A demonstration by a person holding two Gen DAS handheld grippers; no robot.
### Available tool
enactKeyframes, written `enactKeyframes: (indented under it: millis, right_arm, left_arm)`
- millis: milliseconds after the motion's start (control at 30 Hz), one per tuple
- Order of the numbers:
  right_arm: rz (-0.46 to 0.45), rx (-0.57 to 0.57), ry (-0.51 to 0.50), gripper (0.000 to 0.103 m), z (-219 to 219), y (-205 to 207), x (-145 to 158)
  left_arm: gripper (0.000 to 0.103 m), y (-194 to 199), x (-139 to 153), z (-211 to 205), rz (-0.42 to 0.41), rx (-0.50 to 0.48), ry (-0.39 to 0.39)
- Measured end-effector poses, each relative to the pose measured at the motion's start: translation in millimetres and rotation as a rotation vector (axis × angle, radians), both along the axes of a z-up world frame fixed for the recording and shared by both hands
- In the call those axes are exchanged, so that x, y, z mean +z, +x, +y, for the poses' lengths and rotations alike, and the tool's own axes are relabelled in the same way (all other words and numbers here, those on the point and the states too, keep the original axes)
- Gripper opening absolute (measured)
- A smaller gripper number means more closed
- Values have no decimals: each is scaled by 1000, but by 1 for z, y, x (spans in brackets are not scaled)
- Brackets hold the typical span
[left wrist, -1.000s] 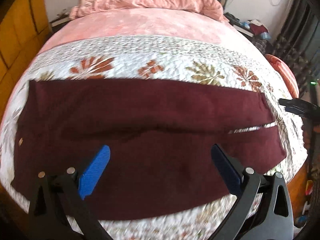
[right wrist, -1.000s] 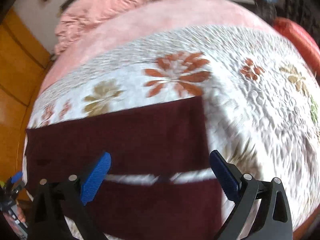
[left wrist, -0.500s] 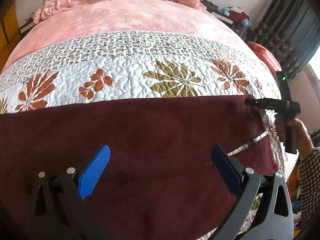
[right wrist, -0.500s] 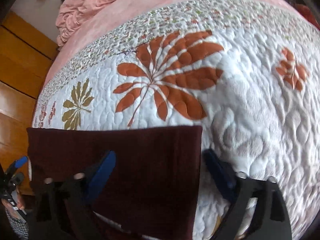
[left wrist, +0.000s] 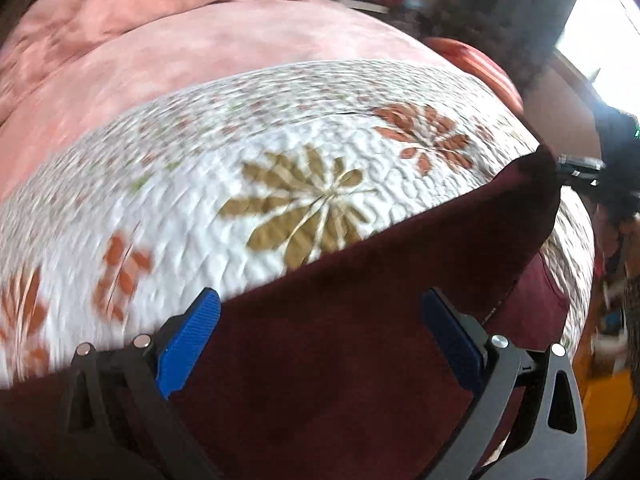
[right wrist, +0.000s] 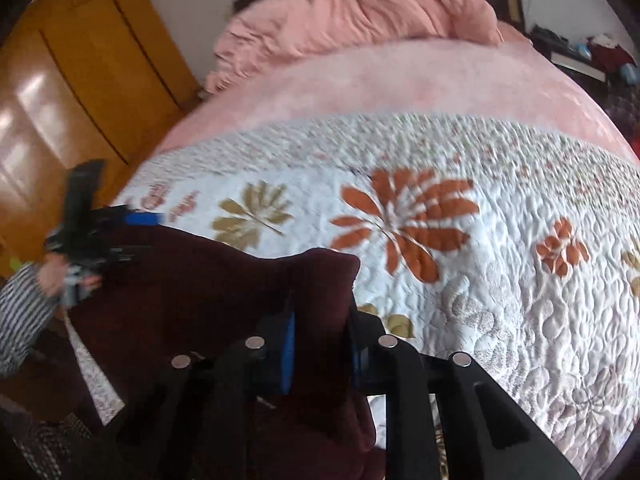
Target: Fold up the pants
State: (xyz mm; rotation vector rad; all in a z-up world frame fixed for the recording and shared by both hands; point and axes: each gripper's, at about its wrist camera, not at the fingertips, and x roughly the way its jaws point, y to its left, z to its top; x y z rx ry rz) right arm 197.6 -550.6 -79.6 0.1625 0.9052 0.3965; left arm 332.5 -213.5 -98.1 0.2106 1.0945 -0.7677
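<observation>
Dark maroon pants (left wrist: 340, 360) lie across a white floral quilt (left wrist: 200, 184) on a bed. My left gripper (left wrist: 320, 336) is open, its blue fingers spread over the pants near their far edge. In the right wrist view my right gripper (right wrist: 320, 344) is shut on the cuff end of the pants (right wrist: 224, 292), which is lifted and bunched above the quilt (right wrist: 500, 280). The right gripper also shows far right in the left wrist view (left wrist: 580, 168), at the raised corner. The left gripper shows at the left of the right wrist view (right wrist: 132, 236).
A pink sheet (right wrist: 400, 80) and a bunched pink duvet (right wrist: 360, 12) cover the far half of the bed. A wooden wardrobe (right wrist: 60, 92) stands to the left. An orange cushion (left wrist: 472, 60) and dark clutter lie beyond the bed's right side.
My right gripper has closed on the cuff end and lifted it off the quilt. My left gripper has moved toward the pants' far edge and stays open.
</observation>
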Motion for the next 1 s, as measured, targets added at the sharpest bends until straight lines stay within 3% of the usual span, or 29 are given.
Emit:
enactKeyframes:
  millis: [267, 400, 533, 600, 633, 733, 800, 900, 1000]
  right_arm:
    - [-53, 48, 3, 21, -1, -5, 19]
    - [-63, 47, 19, 21, -7, -4, 21]
    - [-65, 42, 31, 21, -8, -1, 18]
    - [-67, 34, 39, 21, -8, 0, 17]
    - [-68, 28, 36, 21, -7, 0, 17]
    - [-61, 2, 21, 21, -5, 2, 13]
    - [-66, -17, 4, 21, -2, 3, 13]
    - [-99, -44, 2, 21, 1, -1, 20]
    - [-143, -59, 1, 21, 3, -14, 25]
  left_arm:
    - [100, 38, -27, -42, 110, -213, -21]
    - [100, 44, -38, -49, 216, -274, -55]
    - [98, 40, -52, -43, 375, -303, -78]
    - [69, 35, -57, -38, 413, -298, -64]
    - [34, 34, -58, -35, 404, -292, -47]
    - [15, 28, -52, -20, 357, -254, -53]
    - [12, 24, -38, -13, 297, -215, -68]
    - [11, 4, 2, -4, 86, -119, -27]
    - [11, -48, 45, -4, -196, -34, 75]
